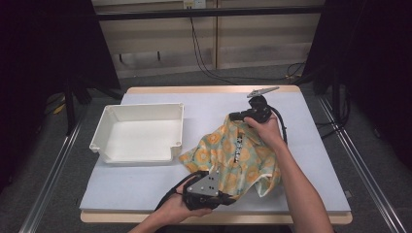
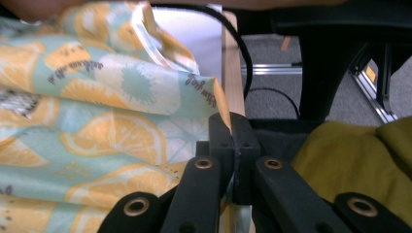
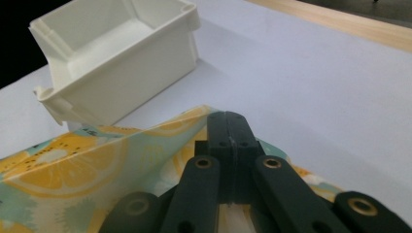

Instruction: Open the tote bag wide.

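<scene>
- Lying crumpled on the bench (image 1: 145, 189) is a shirt (image 1: 233, 155) with a lemon print, just right of a white bin (image 1: 141, 132).
- The left hand-held gripper (image 1: 228, 198) pinches the shirt's near edge, jaws pressed together.
- The right hand-held gripper (image 1: 236, 116) pinches the shirt's far edge, jaws pressed together.

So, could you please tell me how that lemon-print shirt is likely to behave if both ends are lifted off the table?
The lemon-print shirt lies crumpled and folded, so it will probably sag limply between the left hand-held gripper and the right hand-held gripper. It looks thin, so likely light. Loose folds may drag along the table.
</scene>
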The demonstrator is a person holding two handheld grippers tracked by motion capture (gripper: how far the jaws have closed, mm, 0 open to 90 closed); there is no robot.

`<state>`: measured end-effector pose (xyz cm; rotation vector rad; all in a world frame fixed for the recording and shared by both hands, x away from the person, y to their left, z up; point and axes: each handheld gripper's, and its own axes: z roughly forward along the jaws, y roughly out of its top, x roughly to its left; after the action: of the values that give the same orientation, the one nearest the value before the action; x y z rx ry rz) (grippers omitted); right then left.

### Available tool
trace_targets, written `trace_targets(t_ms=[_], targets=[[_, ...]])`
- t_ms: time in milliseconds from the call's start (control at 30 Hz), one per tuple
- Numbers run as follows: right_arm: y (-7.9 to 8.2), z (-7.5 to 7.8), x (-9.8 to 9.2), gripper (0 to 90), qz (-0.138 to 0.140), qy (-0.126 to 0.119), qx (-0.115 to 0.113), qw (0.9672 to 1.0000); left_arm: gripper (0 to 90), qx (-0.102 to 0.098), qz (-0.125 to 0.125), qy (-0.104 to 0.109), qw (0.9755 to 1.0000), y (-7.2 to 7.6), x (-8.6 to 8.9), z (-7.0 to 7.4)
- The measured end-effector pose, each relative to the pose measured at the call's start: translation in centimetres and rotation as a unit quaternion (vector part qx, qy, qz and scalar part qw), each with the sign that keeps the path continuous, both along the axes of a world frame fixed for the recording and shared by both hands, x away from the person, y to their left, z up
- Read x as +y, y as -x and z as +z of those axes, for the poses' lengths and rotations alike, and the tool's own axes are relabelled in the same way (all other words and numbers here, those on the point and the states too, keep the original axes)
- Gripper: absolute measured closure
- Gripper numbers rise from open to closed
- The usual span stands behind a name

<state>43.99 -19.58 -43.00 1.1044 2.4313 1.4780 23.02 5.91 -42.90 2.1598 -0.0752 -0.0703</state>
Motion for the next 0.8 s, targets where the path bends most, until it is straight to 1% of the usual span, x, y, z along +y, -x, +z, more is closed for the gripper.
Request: trace_targets(t_ms=[33,67,100,133,233,267,300,367,433,500,533,567,600,633,667,700,733,800], targets=[[0.0,-0.2,0.1,90.0,0.000,0.001,0.001,1.0000,90.0,0.000,0.000,0.000,1.0000,0.0,0.0,0.0],[0.0,-0.5,0.2,89.8,0.000,-0.003,0.002,1.0000,90.0,0.006,0.005,-0.005,1.0000,0.1,0.0,-0.6],[0.1,-0.8,0.2,89.5,0.000,-0.005,0.003,1.0000,90.0,0.006,0.008,-0.009,0.9999,0.1,0.1,-0.9],[0.1,-1.0,0.2,89.0,-0.002,-0.005,0.006,1.0000,90.0,0.010,0.007,-0.014,0.9998,0.0,0.1,-1.3],[0.2,-1.6,0.3,88.2,-0.003,0.001,0.011,0.9999,90.0,0.005,0.018,-0.028,0.9994,-0.1,0.2,-2.2],[0.2,-1.8,0.3,87.9,-0.004,0.001,0.013,0.9999,90.0,0.007,0.025,-0.026,0.9993,-0.2,0.2,-2.4],[0.3,-1.8,0.3,86.5,-0.006,0.006,0.016,0.9998,90.0,0.012,0.023,-0.024,0.9994,-0.4,0.2,-2.6],[0.3,-1.9,0.3,85.4,-0.009,0.006,0.015,0.9998,89.9,0.014,0.027,-0.027,0.9992,-0.5,0.2,-2.8],[0.5,-1.9,0.1,81.9,-0.010,0.004,0.013,0.9999,89.5,0.015,0.029,-0.030,0.9990,-0.8,0.2,-3.2],[0.6,-1.6,0.0,76.8,-0.011,0.005,0.011,0.9999,87.8,0.015,0.031,-0.031,0.9989,-0.9,0.2,-3.3],[0.7,-1.5,-0.1,75.2,-0.011,0.002,0.006,0.9999,87.0,0.018,0.031,-0.026,0.9990,-0.7,0.2,-3.4],[0.7,-1.5,-0.1,75.2,-0.011,0.002,0.006,0.9999,85.8,0.018,0.031,-0.026,0.9990,-0.7,0.2,-3.4],[1.0,-0.9,-0.2,68.3,-0.010,-0.002,-0.002,0.9999,84.1,0.018,0.028,-0.020,0.9992,-0.4,0.3,-3.3],[1.2,-0.6,-0.3,67.7,-0.011,-0.003,-0.006,0.9999,82.9,0.014,0.027,-0.017,0.9994,-0.3,0.3,-3.2],[1.4,-0.3,-0.3,66.1,-0.007,-0.006,-0.010,0.9999,81.6,0.017,0.029,-0.015,0.9993,-0.2,0.4,-3.0],[1.6,0.0,-0.4,63.2,-0.007,-0.008,-0.015,0.9998,80.6,0.021,0.032,-0.010,0.9992,-0.1,0.4,-2.9],[1.8,0.4,-0.4,61.0,-0.008,-0.009,-0.019,0.9997,79.3,0.014,0.033,-0.003,0.9994,-0.1,0.5,-2.7],[2.2,1.1,-0.5,54.2,-0.007,-0.010,-0.029,0.9995,75.1,0.018,0.036,0.009,0.9991,0.0,0.6,-2.4]])
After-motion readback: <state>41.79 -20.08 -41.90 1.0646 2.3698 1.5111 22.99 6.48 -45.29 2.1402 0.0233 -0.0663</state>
